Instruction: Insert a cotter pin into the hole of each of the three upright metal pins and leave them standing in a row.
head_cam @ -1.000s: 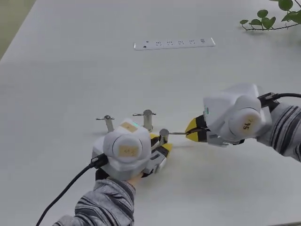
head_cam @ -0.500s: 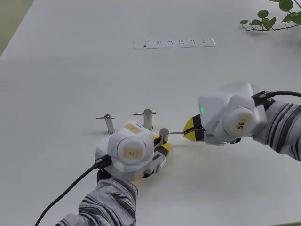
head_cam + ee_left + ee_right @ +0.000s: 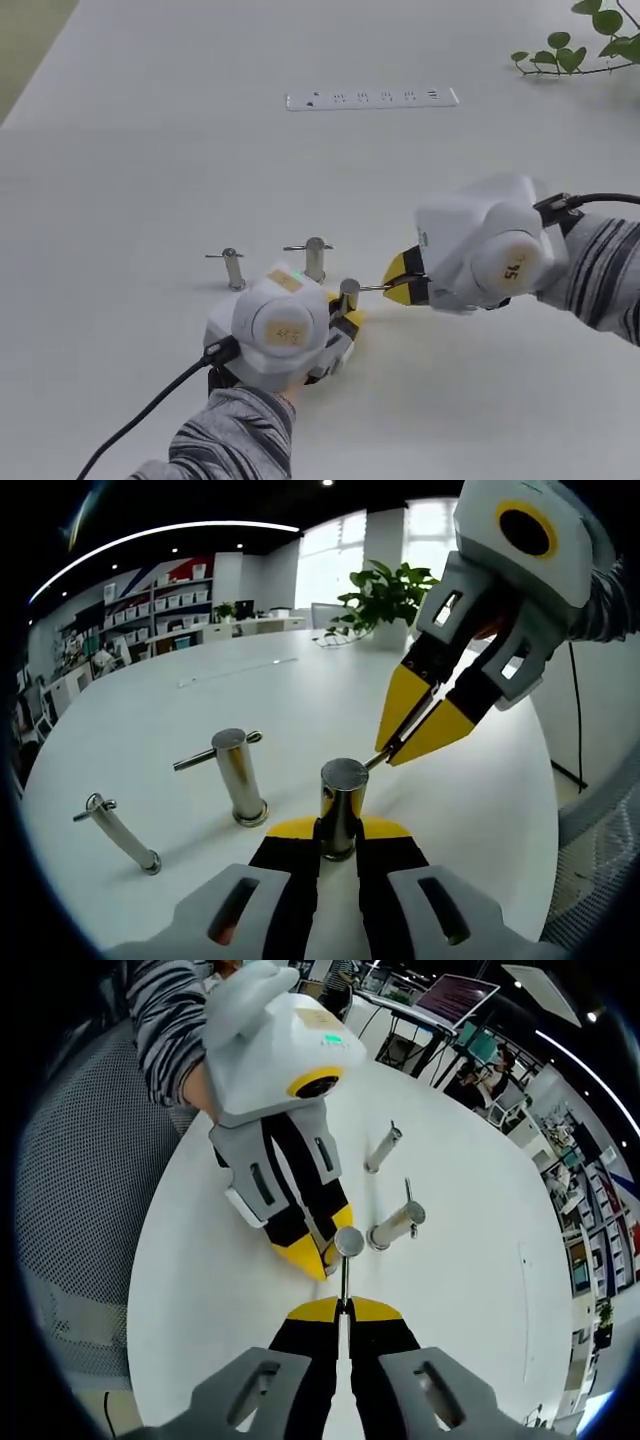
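White workbench (image 3: 150, 180) stretches away to a power strip (image 3: 372, 98) at the far side and a leafy plant (image 3: 590, 45) at the far right corner. Near the middle, the left gripper (image 3: 345, 318) is clamped on the base of the nearest metal pin (image 3: 349, 293), which stands upright between its yellow-tipped jaws. From the right, the right gripper (image 3: 392, 287) pinches a cotter pin (image 3: 372, 288) held level, its tip meeting that pin's upper end; whether it has entered the hole cannot be made out. Just beyond and to the left stand the middle metal pin (image 3: 315, 257) and the left metal pin (image 3: 232, 268), each with a cotter through its top.
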`<state>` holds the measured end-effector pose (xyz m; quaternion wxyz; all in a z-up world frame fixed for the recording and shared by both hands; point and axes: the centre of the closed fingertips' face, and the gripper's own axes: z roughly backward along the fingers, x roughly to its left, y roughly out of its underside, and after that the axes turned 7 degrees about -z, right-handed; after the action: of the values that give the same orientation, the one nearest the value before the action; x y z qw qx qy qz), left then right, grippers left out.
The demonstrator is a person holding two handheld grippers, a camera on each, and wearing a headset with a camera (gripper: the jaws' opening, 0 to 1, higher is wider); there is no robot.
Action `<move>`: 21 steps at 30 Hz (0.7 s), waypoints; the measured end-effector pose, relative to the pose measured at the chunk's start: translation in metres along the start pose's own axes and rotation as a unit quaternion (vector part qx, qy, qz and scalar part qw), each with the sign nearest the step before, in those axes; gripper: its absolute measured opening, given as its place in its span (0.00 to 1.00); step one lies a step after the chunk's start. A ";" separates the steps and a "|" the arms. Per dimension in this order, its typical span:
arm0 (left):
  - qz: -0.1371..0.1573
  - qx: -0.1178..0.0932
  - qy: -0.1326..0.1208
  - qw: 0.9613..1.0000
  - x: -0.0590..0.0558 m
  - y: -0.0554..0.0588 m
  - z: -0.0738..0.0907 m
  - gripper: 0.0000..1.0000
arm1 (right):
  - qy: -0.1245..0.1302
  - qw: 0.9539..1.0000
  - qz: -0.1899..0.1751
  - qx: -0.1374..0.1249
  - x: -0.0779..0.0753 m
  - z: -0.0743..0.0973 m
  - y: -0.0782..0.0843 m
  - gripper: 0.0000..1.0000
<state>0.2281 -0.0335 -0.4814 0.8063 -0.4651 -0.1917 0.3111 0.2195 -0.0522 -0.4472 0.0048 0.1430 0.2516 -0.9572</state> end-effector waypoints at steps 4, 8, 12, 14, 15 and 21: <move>0.000 -0.005 -0.001 1.000 0.000 0.000 0.000 0.10 | 0.000 1.000 0.001 -0.001 0.001 -0.001 -0.003 0.00; 0.007 -0.008 -0.002 1.000 0.000 0.001 -0.001 0.10 | 0.001 1.000 -0.001 0.000 0.001 -0.002 -0.004 0.00; 0.008 -0.009 -0.005 1.000 0.000 0.001 -0.001 0.10 | 0.002 1.000 -0.007 0.001 0.000 -0.002 -0.005 0.00; 0.007 -0.009 -0.005 1.000 0.000 0.001 -0.001 0.10 | 0.001 1.000 -0.010 -0.001 0.000 -0.002 -0.006 0.00; 0.008 -0.010 -0.006 1.000 0.001 0.001 -0.001 0.10 | 0.001 1.000 -0.011 -0.001 0.000 -0.003 -0.007 0.00; 0.010 -0.010 -0.007 1.000 0.000 0.002 -0.002 0.10 | 0.001 1.000 -0.011 -0.007 0.000 -0.005 -0.012 0.00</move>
<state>0.2290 -0.0338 -0.4837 0.7971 -0.4729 -0.1958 0.3206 0.2199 -0.0391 -0.4457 -0.0048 0.1407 0.2597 -0.9554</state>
